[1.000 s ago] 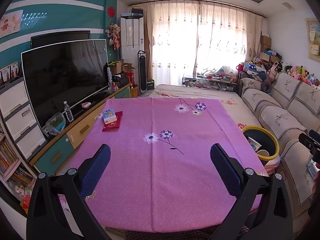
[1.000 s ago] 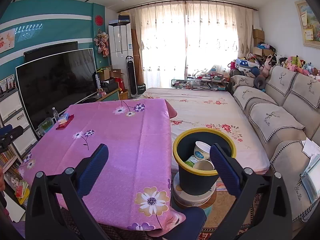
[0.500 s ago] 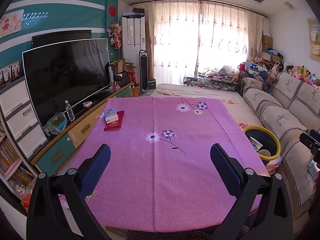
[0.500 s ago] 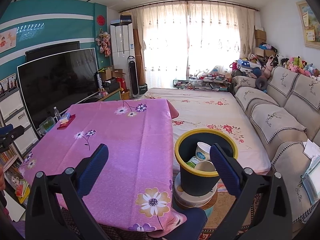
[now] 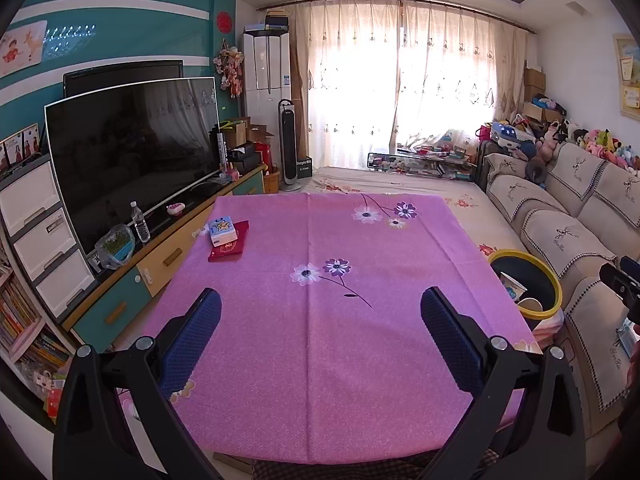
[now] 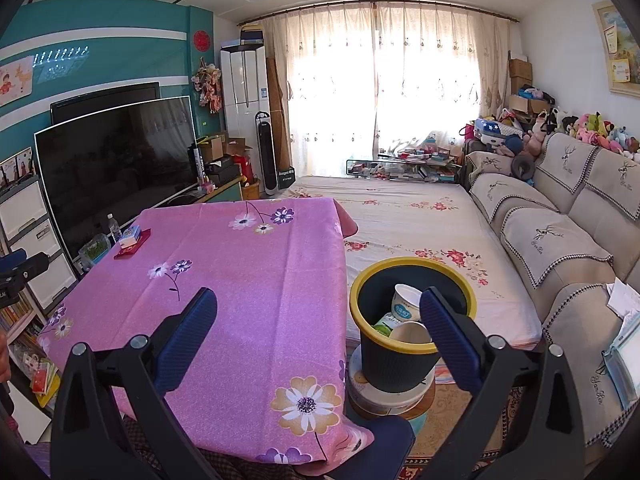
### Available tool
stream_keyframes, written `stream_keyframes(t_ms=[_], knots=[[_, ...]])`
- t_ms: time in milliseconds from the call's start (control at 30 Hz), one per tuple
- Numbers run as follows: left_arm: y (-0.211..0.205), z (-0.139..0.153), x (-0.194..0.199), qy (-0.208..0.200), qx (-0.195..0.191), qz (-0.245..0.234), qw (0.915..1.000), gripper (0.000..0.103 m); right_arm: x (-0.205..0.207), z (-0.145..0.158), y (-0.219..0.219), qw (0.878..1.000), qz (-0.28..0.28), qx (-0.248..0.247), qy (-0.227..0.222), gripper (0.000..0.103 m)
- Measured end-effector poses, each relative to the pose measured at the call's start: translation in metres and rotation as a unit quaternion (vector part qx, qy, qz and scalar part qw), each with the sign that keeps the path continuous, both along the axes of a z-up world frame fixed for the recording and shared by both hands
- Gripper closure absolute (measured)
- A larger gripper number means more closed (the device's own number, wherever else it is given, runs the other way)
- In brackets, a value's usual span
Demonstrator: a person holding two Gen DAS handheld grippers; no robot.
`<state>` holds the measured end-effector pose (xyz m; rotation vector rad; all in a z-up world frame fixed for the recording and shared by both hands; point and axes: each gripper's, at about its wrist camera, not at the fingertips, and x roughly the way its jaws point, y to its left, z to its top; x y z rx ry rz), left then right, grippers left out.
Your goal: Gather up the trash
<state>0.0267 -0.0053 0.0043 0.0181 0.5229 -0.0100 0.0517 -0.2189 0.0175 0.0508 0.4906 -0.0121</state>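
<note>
A pink floral cloth covers the desk [image 5: 320, 320] in a sunlit living room; both the left tool [image 5: 320, 328] and right tool [image 6: 318, 328] gape empty, the cup-filled trash bin [image 6: 404, 364] beside the desk's right edge, under the right tool.

The left black two-finger gripper with blue textured pads [image 5: 320, 332] is held with its jaws spread wide, gripping nothing. The right black gripper with matching blue pads [image 6: 318, 334] is likewise spread wide and empty.
</note>
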Motion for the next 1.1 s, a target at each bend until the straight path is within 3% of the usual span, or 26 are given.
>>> stream_keyframes(t_ms=[1100], knots=[[0.0018, -0.0085, 0.0053, 0.006, 0.006, 0.004, 1.0, 0.005, 0.0053, -0.0045, 0.0048, 1.0, 0.003, 0.006, 0.004, 0.007]])
